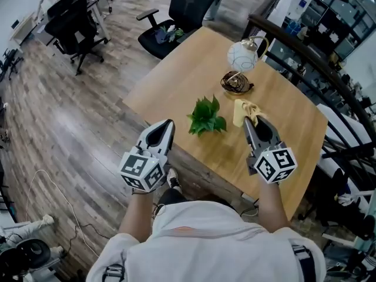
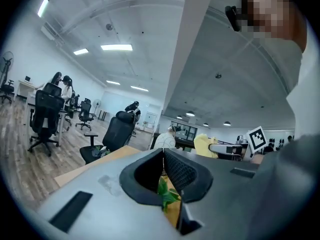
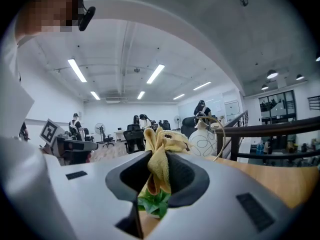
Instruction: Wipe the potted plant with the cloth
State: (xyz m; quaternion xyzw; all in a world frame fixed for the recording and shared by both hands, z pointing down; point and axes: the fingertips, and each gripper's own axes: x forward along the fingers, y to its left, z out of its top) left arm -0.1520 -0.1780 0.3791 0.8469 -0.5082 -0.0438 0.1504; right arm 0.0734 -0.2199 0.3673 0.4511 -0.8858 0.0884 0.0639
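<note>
A small green potted plant [image 1: 206,117] stands on the wooden table [image 1: 194,69], between my two grippers. My right gripper [image 1: 254,124] is shut on a yellow cloth [image 1: 244,110], which bunches up above its jaws [image 3: 159,156] just right of the plant. The plant's leaves [image 3: 154,202] show under the cloth in the right gripper view. My left gripper [image 1: 169,126] is shut and empty, at the table's near edge left of the plant. Through its jaws the left gripper view shows green leaves [image 2: 166,194].
A white round vase [image 1: 243,55] and a dark wire basket [image 1: 237,82] stand on the table behind the plant. A black office chair [image 1: 173,16] is at the far side. A dark railing [image 1: 317,57] runs along the right, with wooden floor at left.
</note>
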